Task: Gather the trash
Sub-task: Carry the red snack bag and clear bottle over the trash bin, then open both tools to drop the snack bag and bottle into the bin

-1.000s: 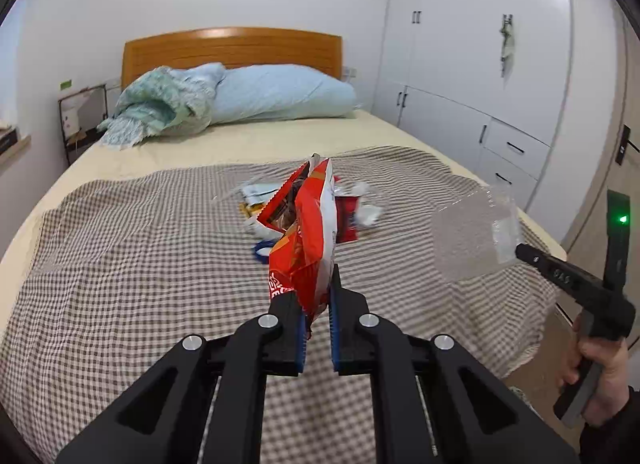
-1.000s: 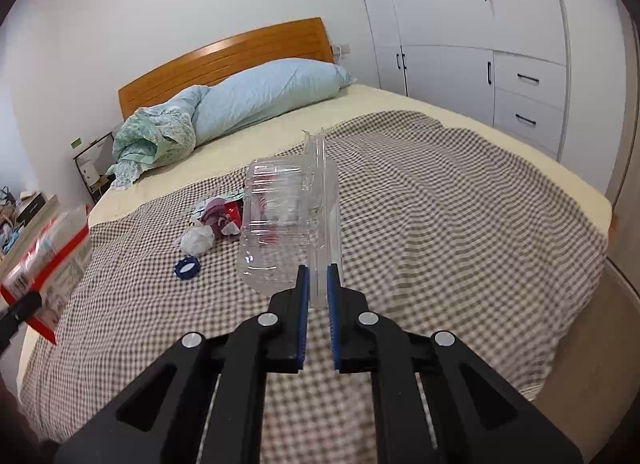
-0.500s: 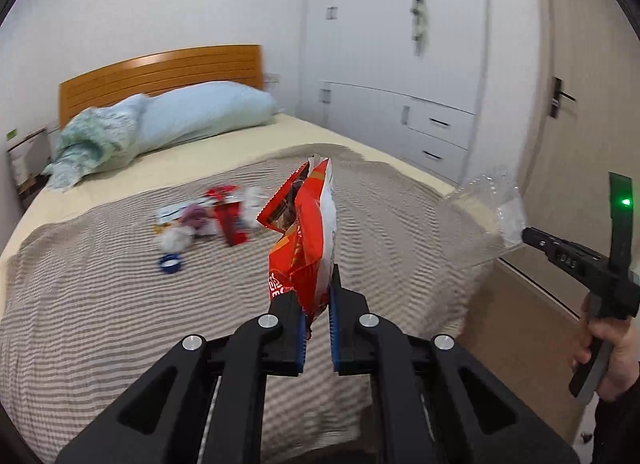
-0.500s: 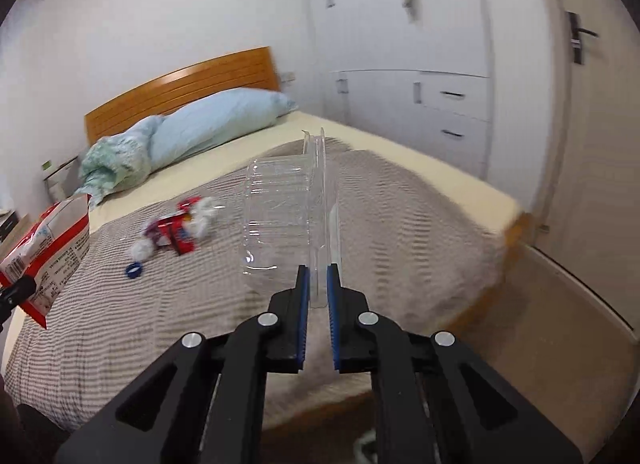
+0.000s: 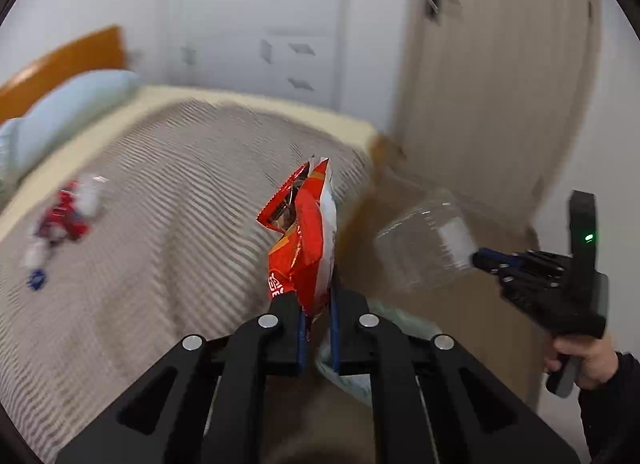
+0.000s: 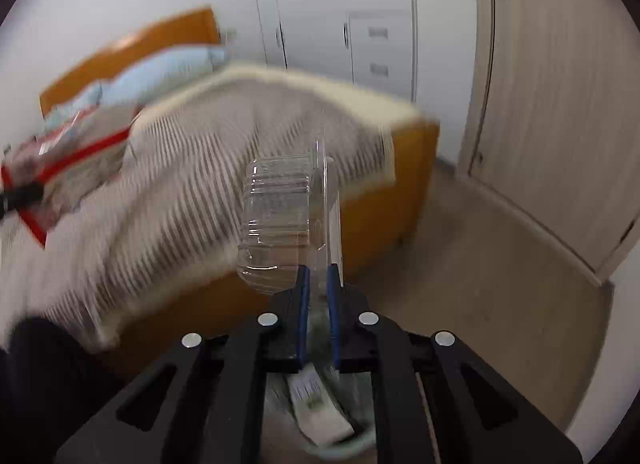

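Two grippers, each clamped on a piece of trash, both views smeared by motion.

Left wrist view, left to right. Far left of the claw, well apart on the checked bedspread (image 5: 168, 199): a small heap of leftover litter (image 5: 64, 215), red and white, with a blue ring-shaped bit (image 5: 37, 279) just below it. Too blurred to read any print. Centre: left gripper (image 5: 318, 328), jaws pinched tight on the bottom edge of a red-orange snack bag (image 5: 304, 240). Bag stands up from the pads, torn mouth open at the top. White lettering low on the red face, near the left pad; not legible. Right of the claw: a clear plastic clamshell (image 5: 424, 248) carried by the right gripper (image 5: 480, 258), a white label patch on it, unreadable. A hand (image 5: 588, 360) in a dark sleeve holds that gripper's handle; green light glowing on its body. Below the claw, a pale rim of a bin (image 5: 360, 380).

Right wrist view, left to right. Far left, the same snack bag shows as a red-edged blur over the bed. Centre: right gripper closed on the flat flange of the clamshell, ribbed tray to the left of the pads. Directly under the claw, the bin holds white paper (image 6: 320, 412) with small print, unreadable. Right: beige floor (image 6: 500, 304), closed door (image 6: 560, 103).
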Action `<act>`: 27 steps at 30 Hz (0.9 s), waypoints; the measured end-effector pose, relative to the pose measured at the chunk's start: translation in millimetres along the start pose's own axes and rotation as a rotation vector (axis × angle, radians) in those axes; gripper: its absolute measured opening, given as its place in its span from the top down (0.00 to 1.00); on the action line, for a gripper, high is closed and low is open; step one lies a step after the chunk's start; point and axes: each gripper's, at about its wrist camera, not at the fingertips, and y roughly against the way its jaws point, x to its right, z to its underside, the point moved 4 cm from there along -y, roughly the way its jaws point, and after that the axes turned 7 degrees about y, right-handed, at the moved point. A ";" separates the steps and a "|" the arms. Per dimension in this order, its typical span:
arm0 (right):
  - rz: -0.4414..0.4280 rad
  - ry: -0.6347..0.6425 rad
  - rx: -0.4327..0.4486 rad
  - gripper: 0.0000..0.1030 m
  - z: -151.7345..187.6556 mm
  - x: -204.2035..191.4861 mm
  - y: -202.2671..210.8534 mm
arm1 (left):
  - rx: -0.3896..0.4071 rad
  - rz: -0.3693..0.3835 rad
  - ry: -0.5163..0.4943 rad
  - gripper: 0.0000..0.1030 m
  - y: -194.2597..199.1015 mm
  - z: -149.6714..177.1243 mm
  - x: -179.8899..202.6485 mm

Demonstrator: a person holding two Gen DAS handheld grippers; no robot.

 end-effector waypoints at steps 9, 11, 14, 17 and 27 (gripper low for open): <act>-0.003 0.230 -0.270 0.91 126.4 8.2 -97.8 | -0.271 0.019 -0.152 0.94 -119.1 59.6 56.1; 0.007 0.283 -0.297 0.91 138.1 9.6 -110.1 | -0.318 0.024 -0.166 0.94 -140.6 71.9 62.2; -0.009 0.354 -0.340 0.91 150.2 12.8 -130.5 | -0.382 0.037 -0.187 0.94 -167.9 88.3 67.6; -0.036 0.390 -0.422 0.90 164.7 18.5 -149.8 | -0.458 0.049 -0.170 0.94 -200.6 103.9 70.7; -0.045 0.192 -0.465 0.42 187.3 48.7 -147.9 | -0.697 0.063 -0.091 0.93 -290.3 162.1 72.5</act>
